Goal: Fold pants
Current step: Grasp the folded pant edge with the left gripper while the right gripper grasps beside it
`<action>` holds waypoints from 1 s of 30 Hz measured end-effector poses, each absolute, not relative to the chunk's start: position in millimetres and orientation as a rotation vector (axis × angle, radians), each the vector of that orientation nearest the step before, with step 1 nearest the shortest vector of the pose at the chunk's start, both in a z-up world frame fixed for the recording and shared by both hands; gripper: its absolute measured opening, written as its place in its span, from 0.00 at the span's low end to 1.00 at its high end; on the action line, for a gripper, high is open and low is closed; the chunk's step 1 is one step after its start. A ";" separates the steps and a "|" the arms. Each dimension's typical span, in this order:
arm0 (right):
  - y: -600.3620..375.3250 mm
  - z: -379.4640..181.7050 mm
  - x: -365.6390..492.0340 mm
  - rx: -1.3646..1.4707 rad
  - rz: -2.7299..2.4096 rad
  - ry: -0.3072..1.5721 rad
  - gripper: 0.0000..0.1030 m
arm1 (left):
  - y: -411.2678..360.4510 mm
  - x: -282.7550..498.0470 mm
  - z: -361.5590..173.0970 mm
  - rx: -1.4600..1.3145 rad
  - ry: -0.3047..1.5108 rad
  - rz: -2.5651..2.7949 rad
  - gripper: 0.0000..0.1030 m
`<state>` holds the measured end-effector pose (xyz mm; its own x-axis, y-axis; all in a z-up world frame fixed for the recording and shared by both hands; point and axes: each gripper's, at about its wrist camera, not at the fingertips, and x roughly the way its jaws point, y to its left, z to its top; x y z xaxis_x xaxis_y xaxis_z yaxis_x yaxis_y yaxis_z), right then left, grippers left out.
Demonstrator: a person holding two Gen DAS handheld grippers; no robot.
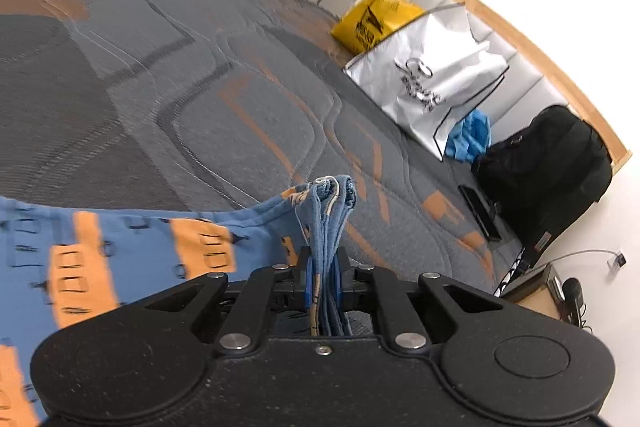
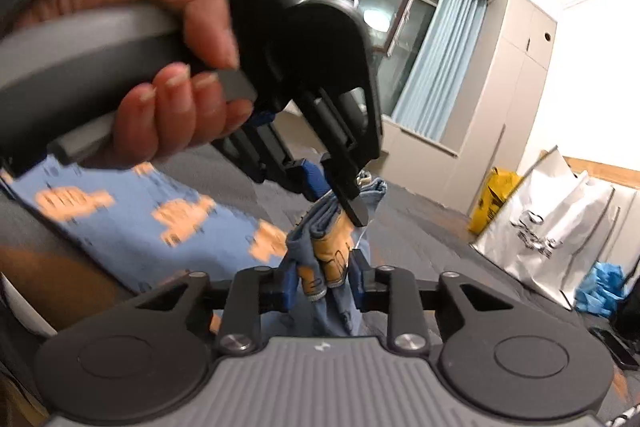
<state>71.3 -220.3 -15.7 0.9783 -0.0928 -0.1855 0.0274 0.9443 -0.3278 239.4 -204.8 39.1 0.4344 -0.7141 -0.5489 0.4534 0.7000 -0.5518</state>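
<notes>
The pants (image 1: 120, 247) are blue with orange patches and trail off to the left over the bed. My left gripper (image 1: 323, 259) is shut on a bunched edge of the pants, which sticks up between its fingers. In the right wrist view my right gripper (image 2: 323, 287) is shut on another bunch of the pants (image 2: 324, 251). The left gripper (image 2: 340, 191), held in a hand, pinches the same cloth just above and beyond it. The rest of the pants (image 2: 132, 211) stretches away to the left.
The bed has a grey and orange quilted mattress (image 1: 180, 87). At its far right side lie a yellow bag (image 1: 372, 19), a silver-white bag (image 1: 432, 83), blue cloth (image 1: 468, 139) and a black backpack (image 1: 552, 163). A window with blue curtains (image 2: 432, 59) is behind.
</notes>
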 end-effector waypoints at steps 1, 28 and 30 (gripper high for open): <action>-217.9 -12.6 69.4 -0.320 -0.043 0.187 0.23 | -197.2 237.5 40.6 -0.353 0.839 -0.740 0.10; -123.6 -26.2 92.1 -0.184 0.297 0.351 0.15 | -31.8 229.6 -35.4 -0.561 0.845 -0.559 0.10; -122.9 -27.1 91.7 -0.191 0.297 0.350 0.15 | -32.0 229.8 -35.9 -0.560 0.843 -0.562 0.10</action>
<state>91.7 -122.9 -27.1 0.8969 0.2522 -0.3634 -0.3177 0.9389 -0.1326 229.8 -32.0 -35.9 0.5421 -0.6551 -0.5263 0.2336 0.7191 -0.6545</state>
